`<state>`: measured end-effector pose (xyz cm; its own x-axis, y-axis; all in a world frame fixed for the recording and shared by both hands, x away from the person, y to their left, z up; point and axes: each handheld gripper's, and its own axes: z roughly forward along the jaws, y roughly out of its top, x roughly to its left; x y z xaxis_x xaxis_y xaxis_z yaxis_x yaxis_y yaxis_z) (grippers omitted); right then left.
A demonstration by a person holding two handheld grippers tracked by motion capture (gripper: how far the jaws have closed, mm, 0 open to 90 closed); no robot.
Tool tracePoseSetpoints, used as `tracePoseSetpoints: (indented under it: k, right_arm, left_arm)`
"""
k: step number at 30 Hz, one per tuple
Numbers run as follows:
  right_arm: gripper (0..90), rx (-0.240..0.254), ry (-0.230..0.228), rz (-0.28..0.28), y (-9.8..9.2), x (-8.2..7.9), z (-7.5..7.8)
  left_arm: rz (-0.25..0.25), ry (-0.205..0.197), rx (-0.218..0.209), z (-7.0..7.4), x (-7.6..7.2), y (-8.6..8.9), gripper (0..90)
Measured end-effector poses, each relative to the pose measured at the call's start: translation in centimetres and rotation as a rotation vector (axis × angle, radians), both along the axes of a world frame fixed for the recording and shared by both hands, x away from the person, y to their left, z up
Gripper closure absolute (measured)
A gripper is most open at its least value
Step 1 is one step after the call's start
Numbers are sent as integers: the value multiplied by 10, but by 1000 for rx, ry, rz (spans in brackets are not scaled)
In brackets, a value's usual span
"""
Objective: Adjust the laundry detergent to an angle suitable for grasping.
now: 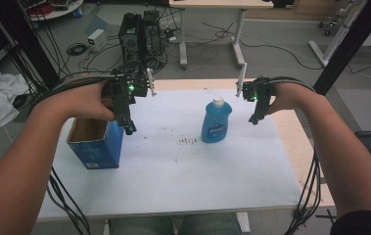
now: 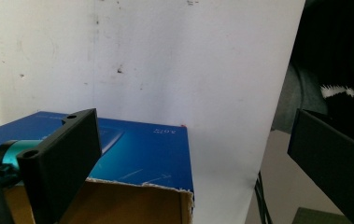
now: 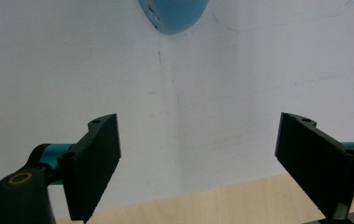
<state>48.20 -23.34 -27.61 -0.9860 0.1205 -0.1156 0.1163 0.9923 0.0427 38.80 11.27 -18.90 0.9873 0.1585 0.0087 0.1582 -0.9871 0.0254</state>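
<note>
— Containers: one blue box with its top torn open at the left of the white sheet on the bench, one blue bottle upright mid-sheet, cap on.

— Anything in the box?

— Bare cardboard is what the high view shows inside. Left tool hangs over its right edge, right tool just right of the bottle; both jaws apart, holding nothing.

— Closer views?

— Left gripper view catches the torn rim; right gripper view just the bottle's base.
</note>
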Motion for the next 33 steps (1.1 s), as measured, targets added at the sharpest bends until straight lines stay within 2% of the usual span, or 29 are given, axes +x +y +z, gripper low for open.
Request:
tracePoseSetpoints:
  k: [4, 5, 6, 10, 12, 13, 16, 18, 19, 20, 21, 22, 24, 25, 26, 27, 28, 29, 30, 31, 32, 33]
  right_arm:
    - [133, 4, -2, -1, 1, -3, 1]
    - [133, -20, -14, 51, 0, 0, 3]
    - [133, -22, -18, 67, 0, 0, 3]
    - [133, -18, -14, 60, 1, -1, 3]
    - [133, -24, -15, 85, 0, 1, 3]
    - [133, -19, -14, 63, 1, 0, 2]
    - [133, -24, -15, 58, 1, 0, 1]
    - [133, -18, -13, 59, 1, -1, 1]
    - [133, -19, -13, 60, 1, -1, 1]
    - [133, -19, -13, 60, 1, -1, 1]
    - [133, -11, -12, 56, 1, -1, 1]
    - [133, 0, -10, 22, 0, -3, 0]
    - [133, 8, 1, 10, 0, -4, 0]
    - [133, -14, -19, 46, -2, -2, 1]
    - [133, 12, -2, 1, -1, -5, 0]
    - [133, -11, -16, 55, -3, -1, 1]
    - [133, -12, -16, 52, -3, -2, 1]
    - [133, -6, -18, 43, -3, -3, 1]
    - [133, -5, -18, 40, -3, -3, 1]
    - [133, -9, -20, 42, -3, -3, 1]
    - [133, 14, -10, -3, -2, -7, 1]
    - [133, 12, -8, 0, -2, -7, 1]
  left_arm:
    - [-1, -4, -2, -1, -1, 0, 27]
    - [2, -4, -6, -1, -2, 1, 27]
    - [1, -7, -14, -1, -2, 1, 27]
    - [-1, -9, -24, -2, -2, 2, 27]
    - [5, -10, -38, -3, -2, 3, 27]
    - [7, -18, -46, -4, -1, 3, 27]
    - [12, -26, -87, -5, -1, 5, 27]
    - [13, -32, -97, -5, 0, 6, 27]
    - [16, -39, -132, -7, 1, 8, 27]
    - [16, -39, -132, -7, 1, 8, 27]
    - [19, -43, -152, -7, 2, 10, 27]
    - [29, -38, -196, -9, 3, 12, 27]
    - [33, -37, -208, -10, 4, 13, 27]
    - [37, -36, -232, -13, 5, 15, 27]
    - [37, -36, -232, -13, 5, 15, 27]
    - [44, -37, -274, -16, 4, 18, 27]
    - [44, -37, -274, -16, 4, 18, 27]
    - [59, -26, -334, -20, 3, 20, 27]
    - [59, -26, -334, -20, 3, 20, 27]
    - [58, -26, -375, -22, 2, 21, 27]
    - [58, -26, -375, -22, 2, 21, 27]
    - [72, -20, -425, -27, 1, 23, 27]
